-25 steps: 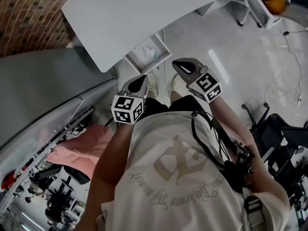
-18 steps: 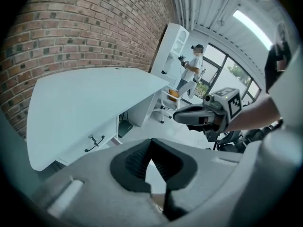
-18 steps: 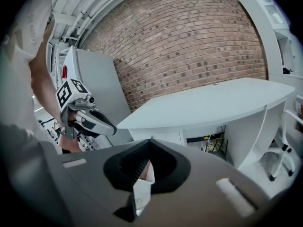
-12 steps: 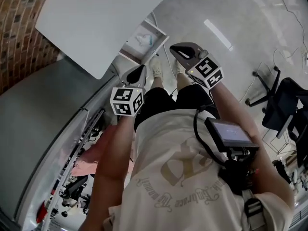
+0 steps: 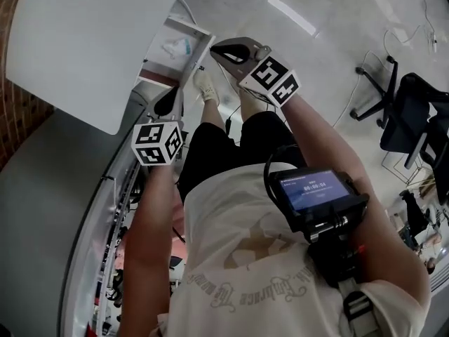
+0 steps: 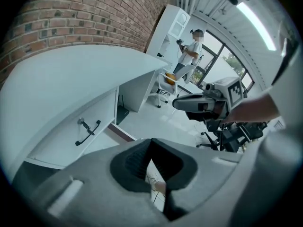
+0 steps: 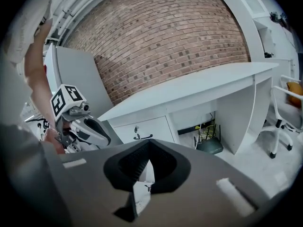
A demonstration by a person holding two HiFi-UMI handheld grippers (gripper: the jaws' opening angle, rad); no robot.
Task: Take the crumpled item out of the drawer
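Note:
The white desk's drawer stands pulled open in the head view, and a crumpled white and teal item lies inside it. My left gripper hangs shut and empty below the drawer, short of it. Level with the drawer's right side, my right gripper is also shut and holds nothing. In the left gripper view, the left gripper has its jaws closed, with the drawer front and its black handle to the left. The right gripper looks at the drawer front, jaws closed.
The white desk top fills the upper left, with a grey partition beside it. Black office chairs stand on the pale floor at the right. A small screen is strapped to the person's chest. A black box sits under the desk.
The head view has swung, so the desk and open drawer now sit further up and left. Both grippers stay shut and empty in front of the body, still near the drawer.

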